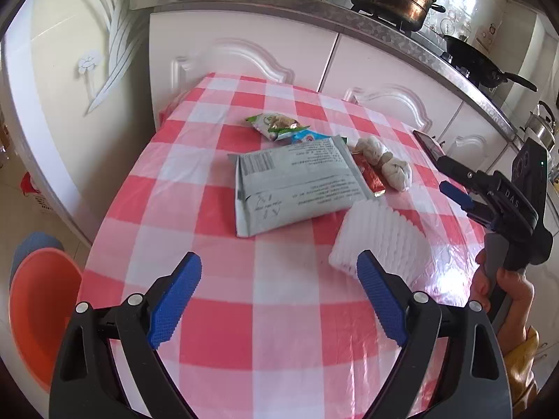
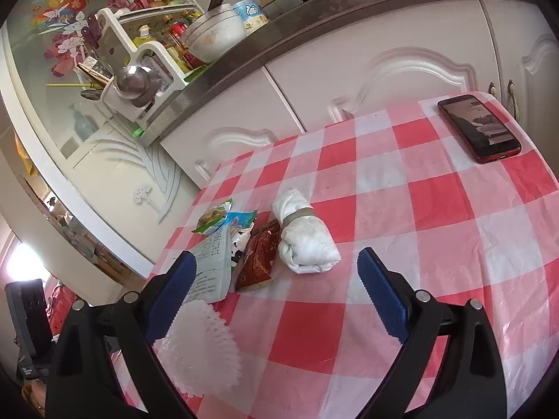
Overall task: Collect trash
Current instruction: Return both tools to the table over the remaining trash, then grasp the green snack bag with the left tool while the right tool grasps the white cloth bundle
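Lying on the red-and-white checked tablecloth (image 1: 223, 331) is a small cluster of trash. A grey mailing bag (image 1: 297, 188) is seen in the middle, with a green snack wrapper (image 1: 276, 124) beyond it and a red wrapper (image 1: 370, 176) touching its right edge. A white bundle tied with a band (image 2: 305, 237) is set just beside the red wrapper. A white ribbed foam sleeve (image 1: 380, 241) is placed at the near right corner of the mailing bag.

The left gripper (image 1: 279, 300) is held above the near part of the table, its blue-padded jaws spread wide with nothing between them. The right gripper (image 2: 276, 300) is likewise held wide and empty, its left finger shown over the foam sleeve and the mailing bag, though contact cannot be told. A phone (image 2: 478, 127) is left at the far corner, well apart from the trash. An orange basin (image 1: 35, 314) is seen on the floor at the left.
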The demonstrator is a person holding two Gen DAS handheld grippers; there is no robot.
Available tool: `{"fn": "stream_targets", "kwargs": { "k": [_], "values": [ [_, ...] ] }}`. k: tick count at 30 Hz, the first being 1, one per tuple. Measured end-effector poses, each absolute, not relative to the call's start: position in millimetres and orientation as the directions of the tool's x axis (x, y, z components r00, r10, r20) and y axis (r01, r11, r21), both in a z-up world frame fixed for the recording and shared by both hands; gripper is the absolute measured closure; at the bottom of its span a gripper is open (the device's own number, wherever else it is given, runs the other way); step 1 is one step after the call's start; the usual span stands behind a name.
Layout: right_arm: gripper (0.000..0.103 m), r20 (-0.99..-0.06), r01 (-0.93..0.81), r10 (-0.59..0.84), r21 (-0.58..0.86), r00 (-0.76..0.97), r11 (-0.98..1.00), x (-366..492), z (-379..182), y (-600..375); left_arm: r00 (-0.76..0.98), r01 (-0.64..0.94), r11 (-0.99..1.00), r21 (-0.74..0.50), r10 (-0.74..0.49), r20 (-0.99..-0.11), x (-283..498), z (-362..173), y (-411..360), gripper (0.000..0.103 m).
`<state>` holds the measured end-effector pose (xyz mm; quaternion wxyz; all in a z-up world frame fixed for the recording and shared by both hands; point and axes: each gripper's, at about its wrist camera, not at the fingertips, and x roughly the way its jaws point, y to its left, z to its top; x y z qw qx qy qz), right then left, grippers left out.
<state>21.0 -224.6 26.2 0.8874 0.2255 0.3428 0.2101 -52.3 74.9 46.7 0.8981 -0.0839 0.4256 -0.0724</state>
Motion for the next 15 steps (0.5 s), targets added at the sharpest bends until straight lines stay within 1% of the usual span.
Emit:
{"fn": "stream_targets", "kwargs": {
  "k": [7, 9, 15],
  "values": [
    [0.009, -0.559, -0.223, 0.507, 0.498, 0.656, 0.838, 40, 22, -214, 0.642, 0.058, 0.976, -0.208, -0.196, -0.741, -9, 58, 65, 0.013],
    [0.009, -0.578, -0.217, 0.492, 0.48, 0.651, 0.85, 47, 20, -212, 0.643, 0.055, 0.973, -0.225, -0.206, -0.738, 6, 60, 64, 0.013],
    [0.009, -0.572, -0.202, 0.517, 0.523, 0.637, 0.828, 57, 7, -219, 0.61, 0.041, 0.972, -0.23, -0.207, -0.765, 64, 59, 55, 0.013]
  ]
}}
